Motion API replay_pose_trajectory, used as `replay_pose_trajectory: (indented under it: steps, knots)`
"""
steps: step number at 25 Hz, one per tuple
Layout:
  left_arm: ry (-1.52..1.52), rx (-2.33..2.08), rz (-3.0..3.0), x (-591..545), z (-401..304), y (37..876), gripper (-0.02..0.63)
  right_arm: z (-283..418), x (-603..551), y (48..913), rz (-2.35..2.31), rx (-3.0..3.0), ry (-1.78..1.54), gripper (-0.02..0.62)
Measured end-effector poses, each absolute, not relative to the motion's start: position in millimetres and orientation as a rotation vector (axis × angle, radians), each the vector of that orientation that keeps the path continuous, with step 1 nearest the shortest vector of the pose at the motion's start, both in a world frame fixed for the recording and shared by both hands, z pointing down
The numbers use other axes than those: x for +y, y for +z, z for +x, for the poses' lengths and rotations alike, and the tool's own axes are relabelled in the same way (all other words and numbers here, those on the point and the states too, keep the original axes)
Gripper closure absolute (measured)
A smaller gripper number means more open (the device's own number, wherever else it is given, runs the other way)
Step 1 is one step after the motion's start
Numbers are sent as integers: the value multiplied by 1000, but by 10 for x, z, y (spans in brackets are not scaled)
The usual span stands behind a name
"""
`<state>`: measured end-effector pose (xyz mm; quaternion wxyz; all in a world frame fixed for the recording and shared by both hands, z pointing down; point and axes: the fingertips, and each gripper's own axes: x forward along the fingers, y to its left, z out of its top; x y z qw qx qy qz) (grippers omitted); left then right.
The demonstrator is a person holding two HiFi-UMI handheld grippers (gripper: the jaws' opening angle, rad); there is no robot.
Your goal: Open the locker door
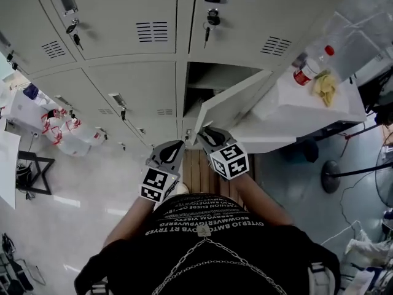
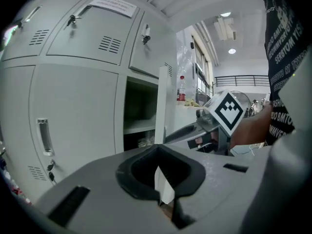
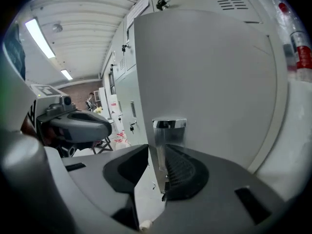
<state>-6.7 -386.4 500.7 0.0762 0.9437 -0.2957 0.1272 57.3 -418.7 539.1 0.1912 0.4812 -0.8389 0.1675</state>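
Observation:
The grey locker door (image 1: 236,97) stands swung out from its dark compartment (image 1: 212,75) in the lower row. My right gripper (image 1: 207,134) is at the door's free edge. In the right gripper view the door (image 3: 209,82) fills the picture, and its chrome handle (image 3: 169,130) and edge sit between my right gripper's (image 3: 158,152) jaws. The ribbed right pad lies along the door face. A thin gap shows at the left pad. My left gripper (image 1: 178,146) hangs just left of it, jaws together on nothing, pointing at the lockers (image 2: 73,111).
Shut locker doors with keys (image 1: 212,20) surround the open one. To the right is a white counter (image 1: 288,103) with a red-capped bottle (image 1: 310,66) and a yellow item (image 1: 324,86). Bags (image 1: 61,128) lie at the left. A stand base (image 1: 331,177) is on the floor at the right.

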Motion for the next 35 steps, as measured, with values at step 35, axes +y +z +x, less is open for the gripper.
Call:
replay_pose_trajectory:
  steps: [35]
  knots:
    - [464,-1112,2818,-1667,800,4824,606,2431,-2081,5277,1469,-2514,428,598]
